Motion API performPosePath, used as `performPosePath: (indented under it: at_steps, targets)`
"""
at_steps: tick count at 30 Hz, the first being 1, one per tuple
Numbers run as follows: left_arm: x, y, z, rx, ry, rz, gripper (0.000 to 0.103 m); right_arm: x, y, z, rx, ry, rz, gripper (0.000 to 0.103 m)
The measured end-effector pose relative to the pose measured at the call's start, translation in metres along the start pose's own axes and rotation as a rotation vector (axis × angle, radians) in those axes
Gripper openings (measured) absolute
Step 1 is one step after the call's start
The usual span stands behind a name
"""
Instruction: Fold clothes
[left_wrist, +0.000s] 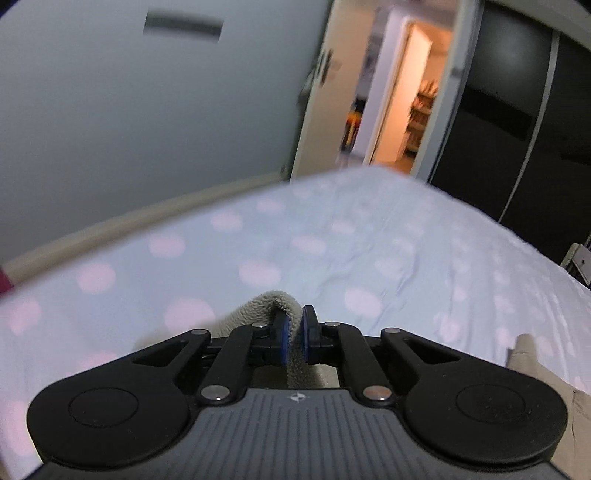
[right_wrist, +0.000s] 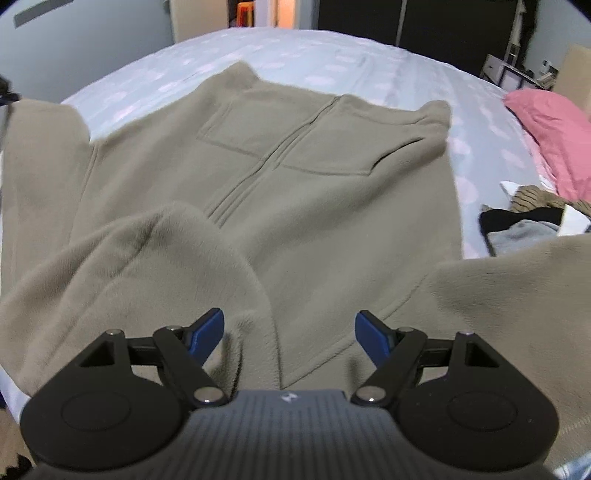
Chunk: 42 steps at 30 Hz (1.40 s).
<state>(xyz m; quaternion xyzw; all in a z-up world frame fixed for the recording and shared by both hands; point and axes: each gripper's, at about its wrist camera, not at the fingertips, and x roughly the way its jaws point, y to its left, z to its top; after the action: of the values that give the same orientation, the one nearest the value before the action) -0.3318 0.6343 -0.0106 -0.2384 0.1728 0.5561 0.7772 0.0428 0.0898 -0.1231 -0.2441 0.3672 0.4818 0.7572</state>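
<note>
The left claw (left_wrist: 293, 334) is clamped on a narrow ridge of the beige fleece jacket (right_wrist: 295, 177); with so little cloth pinched, the fleece could slip free, or dragging it could pull the spread body out of shape. The right claw (right_wrist: 290, 332) gapes wide and empty just above the jacket's near end, beside a bunched fold. The jacket lies flat, zip up, on a bed (right_wrist: 424, 70) with a pale dotted sheet. Right of the jacket sit a pink pillow (right_wrist: 554, 125) and a clothes pile (right_wrist: 524, 218); beyond its far edge, a lit doorway (left_wrist: 402, 99).
</note>
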Motion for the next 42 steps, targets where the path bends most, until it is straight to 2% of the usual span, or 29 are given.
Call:
performPosePath:
  at_steps: [2,6,10,13,18,21,25,30,35,37,40,41,42]
  targets:
    - [-0.041,-0.010,0.007,0.030,-0.071,-0.038,0.005,-0.010,-0.005,0.001,0.030,-0.011,0.004,0.080]
    - [-0.127,-0.051,0.001,0.169,-0.207,-0.135,0.005,-0.025,-0.010,-0.002,0.054,-0.019,-0.005,0.080]
    - [-0.206,-0.107,-0.026,0.338,-0.314,-0.201,0.005,-0.034,-0.017,-0.009,0.071,-0.021,-0.022,0.080]
    - [-0.245,-0.151,-0.056,0.466,-0.346,-0.258,0.005,-0.041,-0.022,-0.015,0.081,-0.029,-0.033,0.080]
    - [-0.281,-0.222,-0.137,0.702,-0.328,-0.352,0.005,-0.053,-0.030,-0.019,0.101,-0.055,-0.039,0.080]
    - [-0.286,-0.262,-0.202,0.897,-0.274,-0.409,0.005,-0.060,-0.033,-0.020,0.108,-0.074,-0.040,0.080]
    - [-0.285,-0.294,-0.283,1.118,-0.199,-0.473,0.005,-0.066,-0.037,-0.023,0.117,-0.082,-0.039,0.080]
    - [-0.287,-0.311,-0.353,1.261,-0.052,-0.527,0.005,-0.066,-0.036,-0.026,0.121,-0.072,-0.021,0.080]
    - [-0.278,-0.316,-0.396,1.391,0.089,-0.553,0.007,-0.063,-0.025,-0.026,0.080,-0.052,0.007,0.080]
    - [-0.279,-0.312,-0.407,1.411,0.100,-0.553,0.009,-0.062,-0.019,-0.025,0.059,-0.049,0.016,0.080]
    - [-0.294,-0.302,-0.409,1.462,0.073,-0.569,0.034,-0.062,-0.012,-0.024,0.039,-0.051,0.035,0.080]
    - [-0.301,-0.299,-0.405,1.457,0.075,-0.587,0.050,-0.063,-0.011,-0.024,0.036,-0.057,0.047,0.080]
    - [-0.308,-0.296,-0.399,1.433,0.081,-0.612,0.058,-0.065,-0.009,-0.024,0.034,-0.062,0.058,0.080]
